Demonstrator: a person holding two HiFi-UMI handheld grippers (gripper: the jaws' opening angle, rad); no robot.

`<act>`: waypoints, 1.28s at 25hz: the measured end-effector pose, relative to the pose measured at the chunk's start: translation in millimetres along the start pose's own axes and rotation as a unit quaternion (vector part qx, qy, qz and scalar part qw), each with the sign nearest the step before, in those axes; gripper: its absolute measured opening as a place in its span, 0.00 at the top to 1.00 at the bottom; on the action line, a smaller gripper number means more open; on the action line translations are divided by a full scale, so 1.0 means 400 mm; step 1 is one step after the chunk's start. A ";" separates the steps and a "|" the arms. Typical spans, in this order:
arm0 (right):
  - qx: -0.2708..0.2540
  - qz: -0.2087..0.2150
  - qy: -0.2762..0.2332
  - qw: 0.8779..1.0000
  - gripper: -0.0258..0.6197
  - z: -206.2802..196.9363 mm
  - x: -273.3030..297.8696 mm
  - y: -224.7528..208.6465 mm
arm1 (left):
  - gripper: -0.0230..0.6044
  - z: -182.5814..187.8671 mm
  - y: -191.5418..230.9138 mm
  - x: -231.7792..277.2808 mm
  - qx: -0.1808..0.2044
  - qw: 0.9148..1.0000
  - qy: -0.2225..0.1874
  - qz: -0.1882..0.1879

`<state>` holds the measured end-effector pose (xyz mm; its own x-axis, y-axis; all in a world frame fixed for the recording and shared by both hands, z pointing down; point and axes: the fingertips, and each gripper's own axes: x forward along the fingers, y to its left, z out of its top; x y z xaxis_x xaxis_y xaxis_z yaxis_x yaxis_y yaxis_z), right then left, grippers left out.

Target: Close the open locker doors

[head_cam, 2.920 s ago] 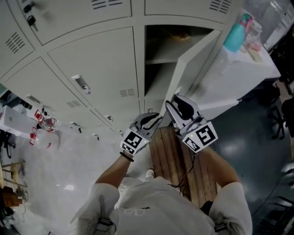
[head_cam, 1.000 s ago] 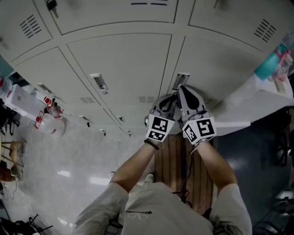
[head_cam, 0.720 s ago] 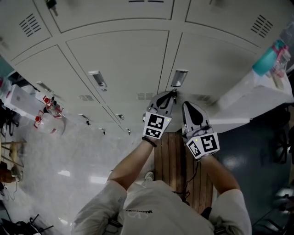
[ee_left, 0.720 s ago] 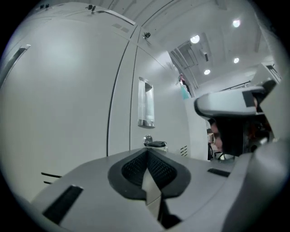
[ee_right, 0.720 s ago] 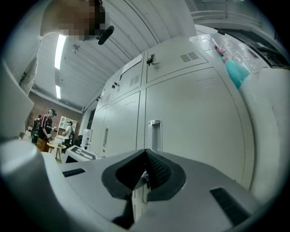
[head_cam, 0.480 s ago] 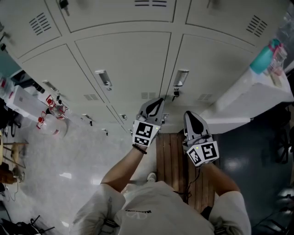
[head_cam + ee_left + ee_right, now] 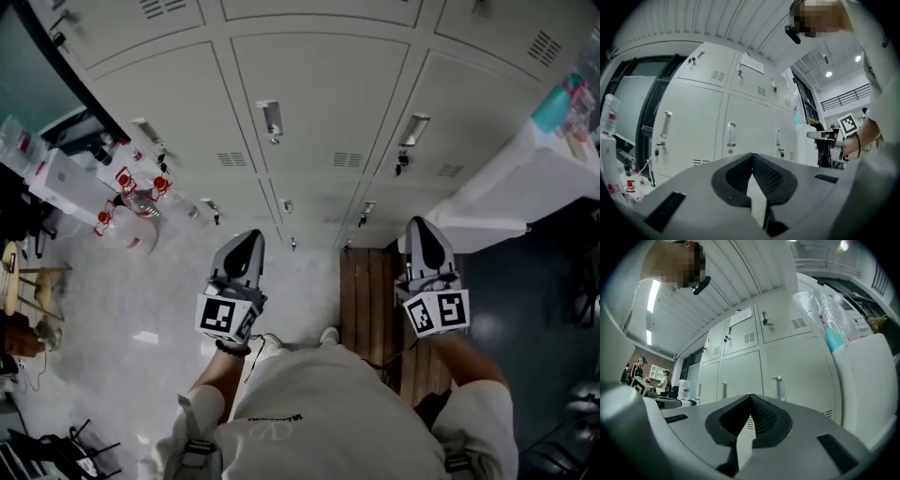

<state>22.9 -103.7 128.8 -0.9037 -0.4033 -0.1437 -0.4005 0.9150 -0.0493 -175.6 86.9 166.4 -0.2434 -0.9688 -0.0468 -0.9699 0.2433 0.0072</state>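
Note:
The grey locker doors (image 7: 319, 103) all stand closed, and the one with the handle (image 7: 413, 129) lies flush with its neighbours. My left gripper (image 7: 247, 242) is shut and empty, held back from the lockers over the pale floor. My right gripper (image 7: 418, 228) is also shut and empty, above the wooden bench and apart from the doors. In the left gripper view the shut gripper (image 7: 752, 157) points at closed doors (image 7: 745, 122). In the right gripper view the shut gripper (image 7: 751, 398) faces a closed door with a handle (image 7: 778, 387).
A white table (image 7: 511, 197) with a teal bottle (image 7: 561, 101) stands at the right beside the lockers. A slatted wooden bench (image 7: 367, 291) lies under me. Bottles and clutter (image 7: 131, 202) sit by the lockers at the left, and dark floor lies to the right.
The locker door that stood open is now closed. Both grippers have drawn back from the doors and moved apart, the left one going left.

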 end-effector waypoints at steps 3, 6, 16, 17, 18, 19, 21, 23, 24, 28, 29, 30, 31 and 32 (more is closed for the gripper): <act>0.001 -0.003 -0.007 1.000 0.94 0.043 -0.027 0.055 | 0.96 0.044 0.065 -0.100 -0.002 1.000 -0.016 0.026; -0.008 -0.004 -0.008 1.000 0.94 0.067 -0.057 0.110 | 0.96 0.076 0.111 -0.158 0.009 0.999 -0.033 0.032; -0.004 -0.003 0.002 1.000 0.95 0.051 -0.079 0.229 | 0.96 0.089 0.159 -0.239 0.004 0.998 -0.051 0.029; -0.006 -0.003 0.002 1.000 0.95 0.052 -0.079 0.234 | 0.96 0.090 0.159 -0.240 0.004 0.998 -0.052 0.026; -0.005 -0.004 0.002 1.000 0.95 0.053 -0.079 0.236 | 0.96 0.092 0.159 -0.240 0.003 0.998 -0.053 0.025; -0.002 -0.007 0.002 1.000 0.95 0.053 -0.080 0.236 | 0.96 0.095 0.158 -0.239 0.002 0.998 -0.054 0.024; 0.003 -0.013 0.003 1.000 0.95 0.055 -0.081 0.232 | 0.96 0.102 0.154 -0.234 0.000 0.998 -0.056 0.020; 0.002 -0.015 0.002 1.000 0.95 0.059 -0.084 0.232 | 0.96 0.106 0.147 -0.228 -0.001 0.998 -0.057 0.013; -0.001 -0.015 0.000 1.000 0.95 0.062 -0.085 0.233 | 0.96 0.108 0.143 -0.225 0.000 0.998 -0.057 0.010; -0.009 -0.015 -0.006 1.000 0.95 0.072 -0.088 0.232 | 0.96 0.107 0.132 -0.213 0.000 0.998 -0.056 0.004; -0.009 -0.015 -0.006 1.000 0.95 0.074 -0.087 0.230 | 0.96 0.106 0.130 -0.211 -0.001 0.998 -0.056 0.003; -0.010 -0.015 -0.007 1.000 0.95 0.075 -0.086 0.229 | 0.96 0.106 0.129 -0.208 -0.001 0.998 -0.057 0.002; -0.010 -0.015 -0.007 1.000 0.95 0.077 -0.085 0.229 | 0.96 0.107 0.127 -0.206 -0.002 0.998 -0.057 0.001; -0.011 -0.015 -0.007 1.000 0.95 0.078 -0.085 0.229 | 0.96 0.107 0.124 -0.205 -0.001 0.998 -0.057 0.000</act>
<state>21.6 -5.9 98.5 -0.8895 -0.4295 -0.1561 -0.4301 0.9022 -0.0320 -203.7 180.5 127.8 -0.2416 -0.9570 -0.1606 -0.9699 0.2432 0.0100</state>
